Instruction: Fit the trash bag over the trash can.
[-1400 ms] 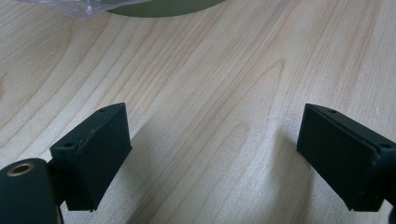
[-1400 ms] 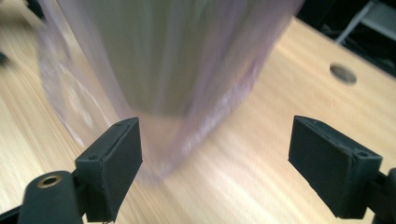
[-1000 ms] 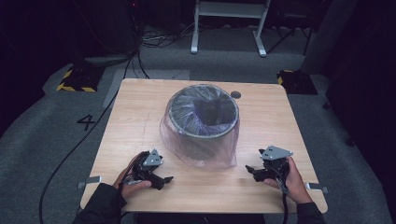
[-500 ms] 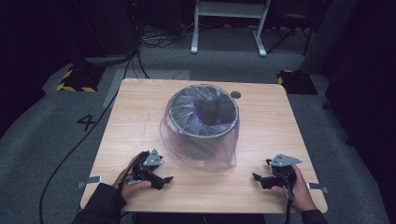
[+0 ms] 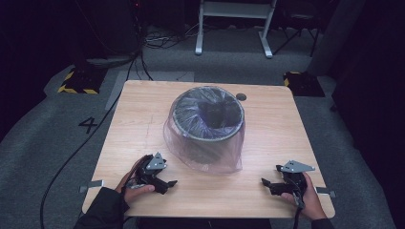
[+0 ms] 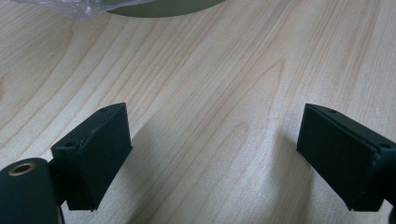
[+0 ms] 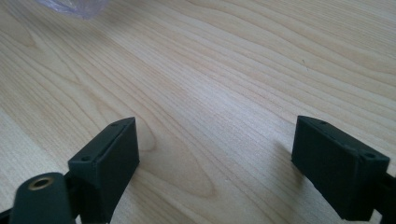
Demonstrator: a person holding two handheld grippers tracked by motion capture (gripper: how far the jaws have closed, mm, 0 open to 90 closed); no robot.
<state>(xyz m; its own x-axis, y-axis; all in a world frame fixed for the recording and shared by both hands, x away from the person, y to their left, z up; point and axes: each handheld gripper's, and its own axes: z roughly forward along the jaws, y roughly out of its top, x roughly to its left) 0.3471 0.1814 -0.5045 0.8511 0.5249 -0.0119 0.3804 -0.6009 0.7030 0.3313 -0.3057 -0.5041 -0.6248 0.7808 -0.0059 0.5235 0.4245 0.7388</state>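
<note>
The bin (image 5: pixel 208 121) stands mid-table (image 5: pixel 143 109), its clear bag (image 5: pixel 200 160) draped over the rim and down the sides. My left gripper (image 5: pixel 162 182) and right gripper (image 5: pixel 272 185) rest near the front edge, jaws wide and holding nothing. I judge the bagging done or not yet begun; next I must reach for the plastic skirt.

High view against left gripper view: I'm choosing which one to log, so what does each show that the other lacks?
High view alone: the bin's open top and dark inside, the whole bag hanging over it, both hands, the right gripper, the floor. Left gripper view alone: the left gripper's pads close up, wide apart with nothing between. Both: the wooden table, the bag's edge and the bin's base.
</note>
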